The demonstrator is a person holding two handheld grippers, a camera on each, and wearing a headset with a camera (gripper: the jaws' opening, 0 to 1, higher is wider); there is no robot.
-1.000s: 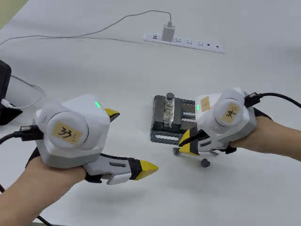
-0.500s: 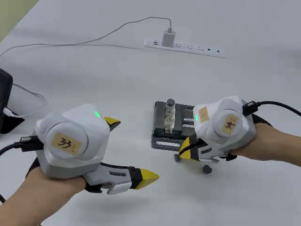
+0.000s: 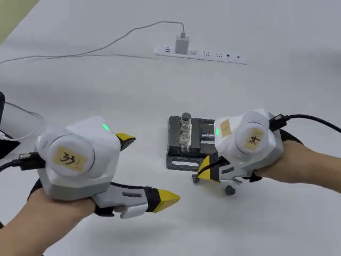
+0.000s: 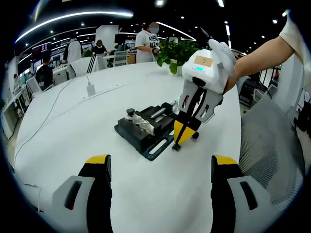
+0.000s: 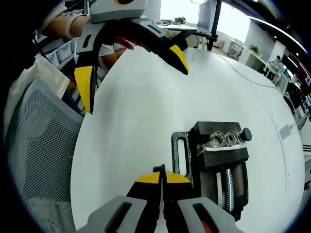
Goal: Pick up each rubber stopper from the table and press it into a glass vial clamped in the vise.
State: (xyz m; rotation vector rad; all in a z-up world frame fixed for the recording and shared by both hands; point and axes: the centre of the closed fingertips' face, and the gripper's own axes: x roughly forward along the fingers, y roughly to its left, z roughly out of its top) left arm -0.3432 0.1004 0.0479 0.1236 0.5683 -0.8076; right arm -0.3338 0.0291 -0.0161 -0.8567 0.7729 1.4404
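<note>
One small dark rubber stopper (image 5: pixel 159 168) looks pinched in the closed right claw (image 3: pixel 205 170) beside the black vise (image 5: pixel 218 162); centre it squarely over an open clear glass vial (image 5: pixel 222 140), left claw (image 4: pixel 160 161) gaping idle.

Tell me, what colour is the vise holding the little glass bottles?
The vise is black, seen best in the left gripper view.

I can't name the dark speck (image 5: pixel 159 169) at the closed tips of the right gripper (image 5: pixel 163 177): too small. In the head view that gripper covers part of the vise (image 3: pixel 176 156).
</note>
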